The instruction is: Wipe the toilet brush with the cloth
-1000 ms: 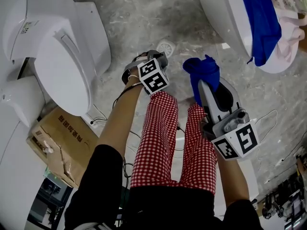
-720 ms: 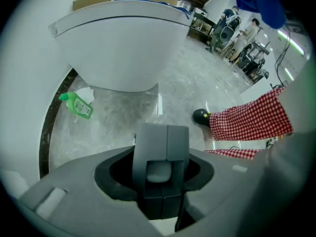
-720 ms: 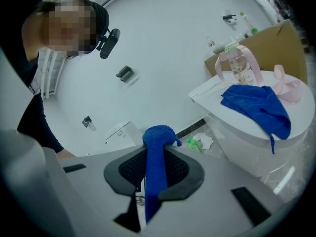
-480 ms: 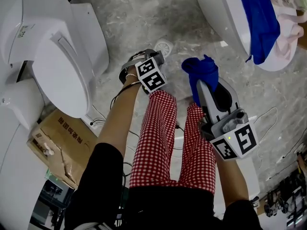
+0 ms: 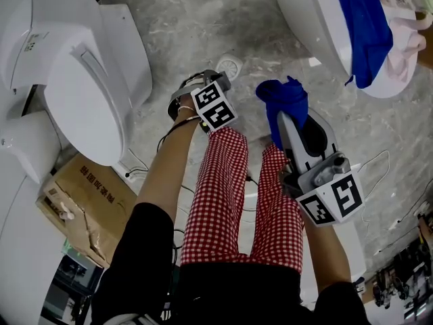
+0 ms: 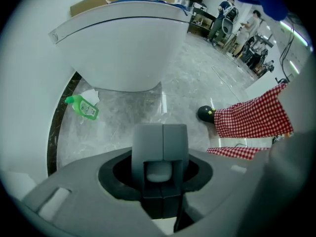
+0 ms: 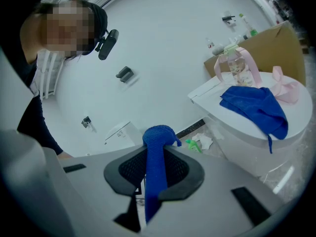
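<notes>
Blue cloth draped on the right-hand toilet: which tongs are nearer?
Right. The right tongs, shut on a second blue cloth, sit just below-left of the draped cloth in the head view; the left tongs, jaws just closing with nothing between them, are farther left.

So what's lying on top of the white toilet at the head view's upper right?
A loose blue cloth is draped over the lid of the white toilet, with a clear, pink-strapped bottle beside it. The lid under the cloth is hidden.

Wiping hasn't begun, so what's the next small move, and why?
Probably swing the right gripper, shut on the blue cloth, left toward the left gripper: its jaws have just been closing around a grey block, perhaps the brush handle, with the cloth apart from it.
</notes>
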Available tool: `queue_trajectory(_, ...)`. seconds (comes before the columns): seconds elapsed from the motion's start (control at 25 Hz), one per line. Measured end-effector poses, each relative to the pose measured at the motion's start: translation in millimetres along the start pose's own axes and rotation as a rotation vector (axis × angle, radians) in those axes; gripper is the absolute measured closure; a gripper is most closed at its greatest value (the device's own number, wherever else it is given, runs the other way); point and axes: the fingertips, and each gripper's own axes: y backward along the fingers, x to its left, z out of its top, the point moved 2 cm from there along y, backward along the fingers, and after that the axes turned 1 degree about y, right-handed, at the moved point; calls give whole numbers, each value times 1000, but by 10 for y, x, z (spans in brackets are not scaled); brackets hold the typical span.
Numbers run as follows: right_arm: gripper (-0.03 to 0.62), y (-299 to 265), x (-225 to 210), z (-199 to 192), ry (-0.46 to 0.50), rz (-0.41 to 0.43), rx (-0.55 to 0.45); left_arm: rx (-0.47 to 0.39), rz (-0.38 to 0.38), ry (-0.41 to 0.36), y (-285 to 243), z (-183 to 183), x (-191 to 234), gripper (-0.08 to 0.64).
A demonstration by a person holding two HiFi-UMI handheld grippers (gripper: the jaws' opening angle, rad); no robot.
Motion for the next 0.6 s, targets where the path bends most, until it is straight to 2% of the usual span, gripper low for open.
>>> queue_trajectory(0.32,528,49,85,-6,13,-4,6,-18,19,2,168,-29,-60,390)
queue_trajectory(0.6,528,82,219,46,24,14,-4,-50,29,60,388,-99,-89,390)
